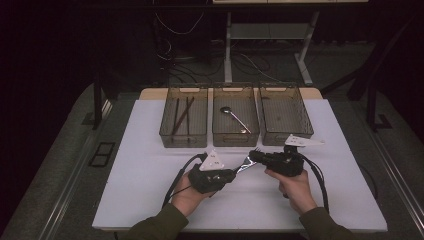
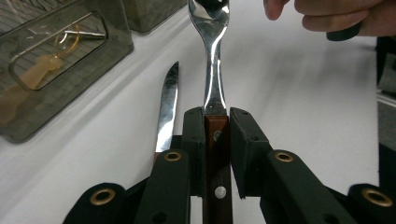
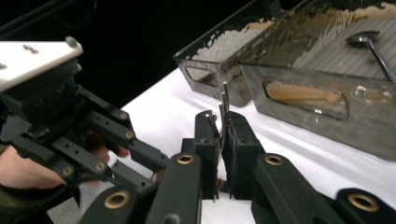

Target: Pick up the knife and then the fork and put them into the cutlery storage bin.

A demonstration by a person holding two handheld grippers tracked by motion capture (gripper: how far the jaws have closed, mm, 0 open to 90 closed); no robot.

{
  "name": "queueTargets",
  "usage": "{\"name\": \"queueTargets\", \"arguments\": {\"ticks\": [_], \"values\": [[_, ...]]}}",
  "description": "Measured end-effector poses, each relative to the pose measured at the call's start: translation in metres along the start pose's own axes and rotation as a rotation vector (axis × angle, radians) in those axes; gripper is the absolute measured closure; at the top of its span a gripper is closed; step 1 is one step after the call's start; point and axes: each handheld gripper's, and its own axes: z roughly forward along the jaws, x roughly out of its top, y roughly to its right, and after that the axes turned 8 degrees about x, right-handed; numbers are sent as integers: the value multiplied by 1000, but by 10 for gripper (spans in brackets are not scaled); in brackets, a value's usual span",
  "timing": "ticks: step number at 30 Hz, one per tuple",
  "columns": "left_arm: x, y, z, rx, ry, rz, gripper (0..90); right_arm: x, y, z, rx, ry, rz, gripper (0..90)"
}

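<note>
I see my left hand-held gripper (image 1: pixel 231 173) pinching the brown wooden handle of a fork (image 2: pixel 211 60), its black pads pressed flat on both sides of the handle in the left gripper view. My right hand-held gripper (image 1: pixel 254 157) meets it from the other side: its jaws are pressed nearly together on the tine end of that fork, with the thin metal standing up between the pads in the right gripper view (no earlier look to compare, so I say nothing of how they got there). So the fork hangs in the air between the 2 grippers, above the near middle of the table (image 1: pixel 150 175).

A knife (image 2: pixel 167 109) lies on the table just beside the left gripper's jaws, blade pointing away from them, roughly parallel to the fork.

The table is covered in white and sits in a dark room, with cables and the legs of a metal frame on the floor beyond it. At its far edge 3 smoky see-through bins stand in a row, touching or nearly so. The left bin (image 1: pixel 184 131) holds a few dark sticks, the middle bin (image 1: pixel 235 134) a spoon (image 1: pixel 235 118), and I cannot make out anything in the right bin (image 1: pixel 285 131).

The fork's long axis runs level across the table from left gripper to right, slanting slightly toward the bins, tines toward the right.
</note>
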Motion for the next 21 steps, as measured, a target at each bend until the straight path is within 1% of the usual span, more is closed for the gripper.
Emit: {"name": "queueTargets", "arguments": {"ticks": [1,2,5,8,9,10,11,15,16,17,18,21], "values": [[0,0,0,-1,1,-4,756,1,-1,1,1,9,0,865],[0,0,0,-6,8,-9,754,2,-3,1,-6,12,-11,866],[-1,-3,-1,-38,27,-29,739,5,-5,2,1,21,-21,869],[-3,-6,-1,-59,44,-37,671,7,-5,1,0,27,-28,870],[-4,-6,-1,-61,58,-53,645,8,-4,-1,-3,32,-31,870],[-5,-8,-1,-64,60,-53,619,8,-4,-3,-7,34,-31,870],[-6,-10,-2,-67,63,-62,598,9,-4,-4,-15,37,-28,870],[-12,-16,-7,-65,91,-69,521,13,-2,-12,-47,35,-47,870],[-13,-18,-10,-62,99,-61,491,13,-1,-15,-55,35,-50,871],[-15,-19,-12,-62,105,-65,467,14,-1,-17,-60,34,-53,870],[-18,-22,-15,-62,101,-53,447,15,0,-19,-66,34,-55,871],[-27,-30,-23,-63,106,-75,399,18,1,-24,-90,27,-60,870]]}}
